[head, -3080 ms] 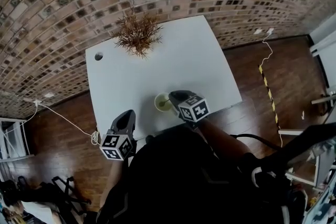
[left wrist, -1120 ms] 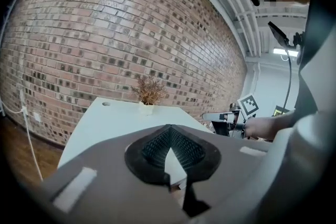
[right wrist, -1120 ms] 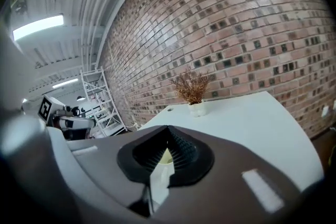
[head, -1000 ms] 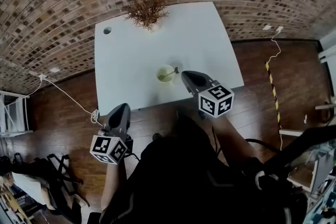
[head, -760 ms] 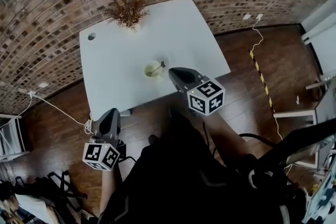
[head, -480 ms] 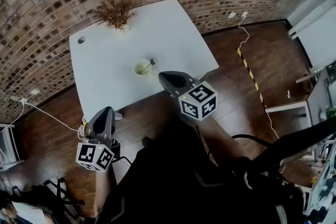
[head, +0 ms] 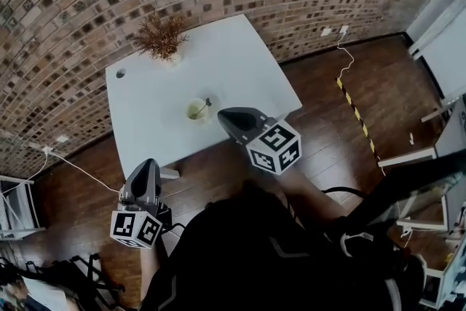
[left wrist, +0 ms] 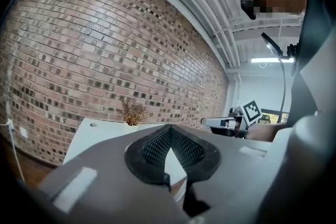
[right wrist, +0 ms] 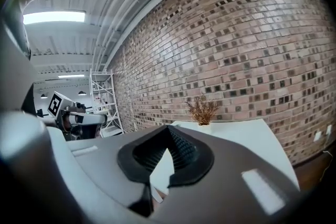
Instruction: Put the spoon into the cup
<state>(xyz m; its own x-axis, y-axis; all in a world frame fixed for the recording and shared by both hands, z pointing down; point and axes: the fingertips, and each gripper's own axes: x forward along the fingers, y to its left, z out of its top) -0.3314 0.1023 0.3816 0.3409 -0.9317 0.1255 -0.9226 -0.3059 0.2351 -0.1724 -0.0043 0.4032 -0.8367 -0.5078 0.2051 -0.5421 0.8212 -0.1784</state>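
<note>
Resting in cup (head: 194, 111), spoon (head: 206, 105) seen only in head view, left claw (left wrist: 168, 132), right claw (right wrist: 169, 135) both closed, empty.

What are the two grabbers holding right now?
Nothing. The left gripper and the right gripper are both shut and empty. The spoon stands in the cup on the table, away from both.

No legible text, brand name, number or sign appears in any view. Only coded patterns are present: black-and-white square markers (head: 274, 148) on the cubes of the left gripper (head: 146, 168) and right gripper (head: 224, 116), bearing no letters or digits.
</note>
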